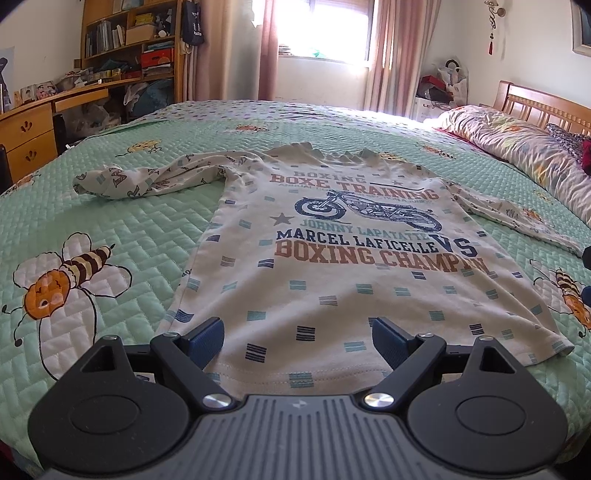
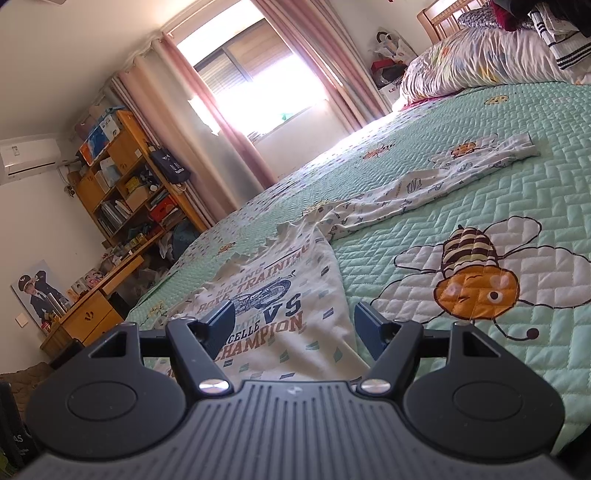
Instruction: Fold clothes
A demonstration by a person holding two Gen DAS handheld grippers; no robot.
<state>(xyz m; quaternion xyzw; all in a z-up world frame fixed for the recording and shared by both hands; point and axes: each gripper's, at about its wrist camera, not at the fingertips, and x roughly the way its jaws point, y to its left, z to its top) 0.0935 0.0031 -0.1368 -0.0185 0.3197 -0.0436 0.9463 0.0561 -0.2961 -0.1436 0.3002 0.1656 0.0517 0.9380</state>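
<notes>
Straight ahead of the left gripper (image 1: 297, 338) in the left wrist view: a long-sleeved shirt (image 1: 332, 258) spread print-up on the green quilted bedspread (image 1: 129, 236), hem nearest, collar far off toward the window (image 1: 325, 26). Long axis running directly away from the claw, from hem to neck. Jaws wide apart, nothing between the pads but open air over the hem; holding nothing. Tilted down toward the cloth, poised just above the lower edge, a little toward its left corner. One sleeve (image 1: 147, 177) flung out leftward and bunched at the cuff, the other sleeve (image 1: 517, 218) trailing off right toward the pillow (image 1: 517, 147). Over on the right wrist view: right gripper (image 2: 295, 326) held lower and flatter, rolled to one side so the bed slopes across the picture. Jaws likewise parted, somewhat less widely, empty. Shirt's right side edge passing between and just ahead of the fingers, body off to the left, right sleeve (image 2: 443, 177) stretched away up and to the right past a printed bee (image 2: 476, 273). Likely next: a grip on hem or side, each claw at its own corner, left squarely over the hem, right at the side seam.
</notes>
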